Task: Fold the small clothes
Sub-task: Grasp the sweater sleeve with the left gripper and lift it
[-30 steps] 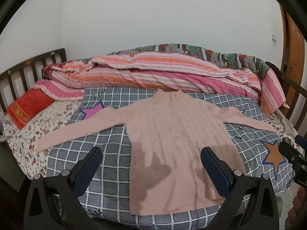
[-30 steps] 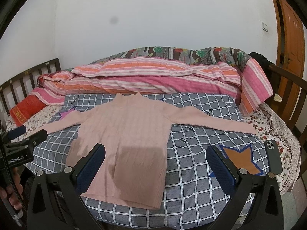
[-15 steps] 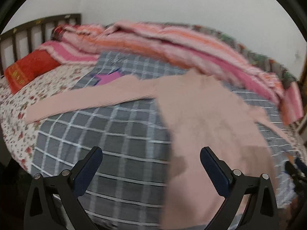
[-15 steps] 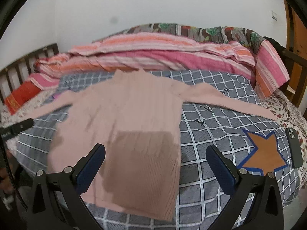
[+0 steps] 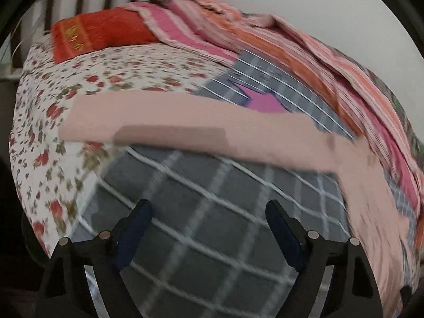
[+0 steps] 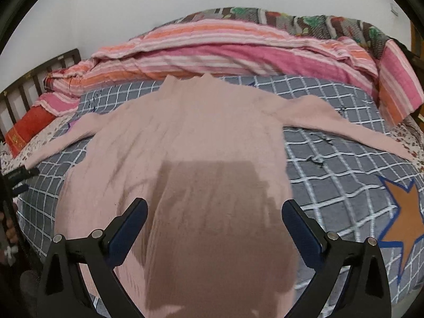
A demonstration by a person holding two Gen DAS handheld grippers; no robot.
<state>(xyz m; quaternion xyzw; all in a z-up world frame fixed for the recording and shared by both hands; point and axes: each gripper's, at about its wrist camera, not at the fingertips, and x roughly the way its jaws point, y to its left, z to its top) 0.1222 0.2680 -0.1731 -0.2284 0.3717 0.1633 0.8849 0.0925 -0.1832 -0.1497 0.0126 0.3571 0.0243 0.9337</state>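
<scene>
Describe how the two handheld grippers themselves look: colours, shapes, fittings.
Both look alike. The left gripper and the right gripper each have two black angular fingers splaying in a V, with triangular cut-outs at the base, round silver pivot pins on the linkages, and long dark blue pads on their inner faces. No cables or markings show on them.

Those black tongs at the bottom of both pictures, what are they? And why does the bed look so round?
A person holds one pair of tongs in each hand, and a small camera sits on each pair, looking out along its two fingers. The lens bends everything, so the bed looks round. One picture is from the left tongs, whose jaws are closing with nothing between them; ahead lies a sleeve of the pink sweater. The other is from the right tongs, open above the sweater's body. The sweater lies flat on the grey checked blanket, sleeves spread. Nothing is held.
</scene>
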